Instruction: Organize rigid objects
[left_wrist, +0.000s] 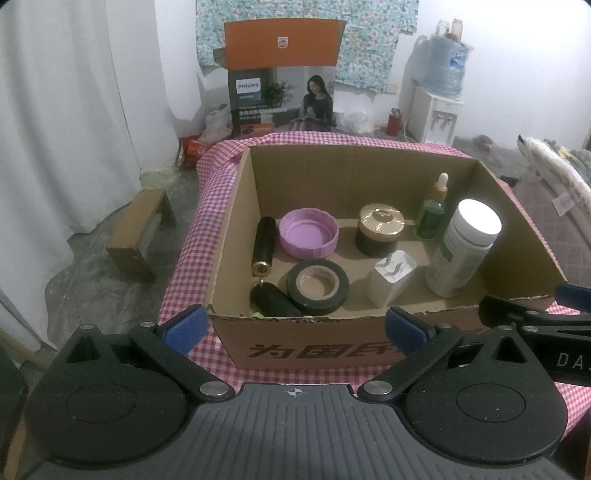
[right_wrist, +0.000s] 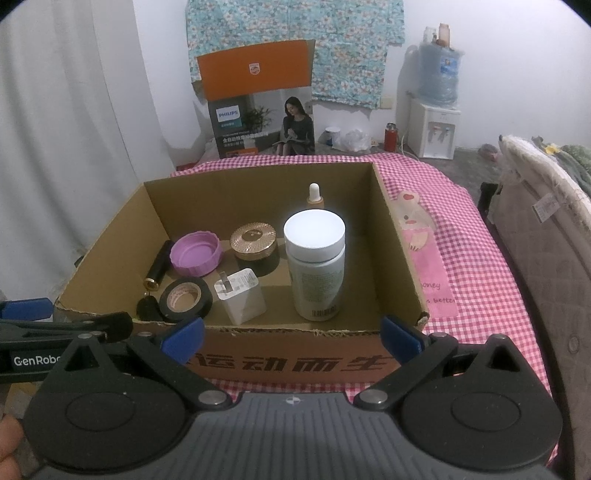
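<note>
So here I'm parked in front of the cardboard box (left_wrist: 388, 354), which sits on the pink checkered cloth (left_wrist: 218, 177) covering the table. My left gripper (left_wrist: 293, 328) hangs just short of the box's near wall, fingers spread wide and holding nothing. My right gripper (right_wrist: 291, 338) sits beside it, same deal: fingers wide apart, empty, right up by the near wall.

Everything else is already in the box. Going left to right: a black tube with a brass end (left_wrist: 263, 245) lies along the left wall, and a small black fob (left_wrist: 273, 302) is tucked into the near left corner, hanging off that brass end as far as I can tell. Next comes the purple lid (left_wrist: 308, 236), lying open side up, and in front of it the roll of black tape (left_wrist: 317, 286) lying flat, touching or almost touching the fob. Then the dark jar with the gold ribbed lid (left_wrist: 380, 225) toward the back, with the white charger plug (left_wrist: 391, 282) in front of it, prongs up. The green dropper bottle (left_wrist: 432, 214) stands upright near the back right. The white pill bottle (left_wrist: 463, 247) stands closest to the right wall, cap blown out by glare.

From the right wrist view the dropper bottle is mostly hidden behind the pill bottle (right_wrist: 316, 266), and a pink cartoon patch (right_wrist: 424, 258) shows on the cloth right of the box.
</note>
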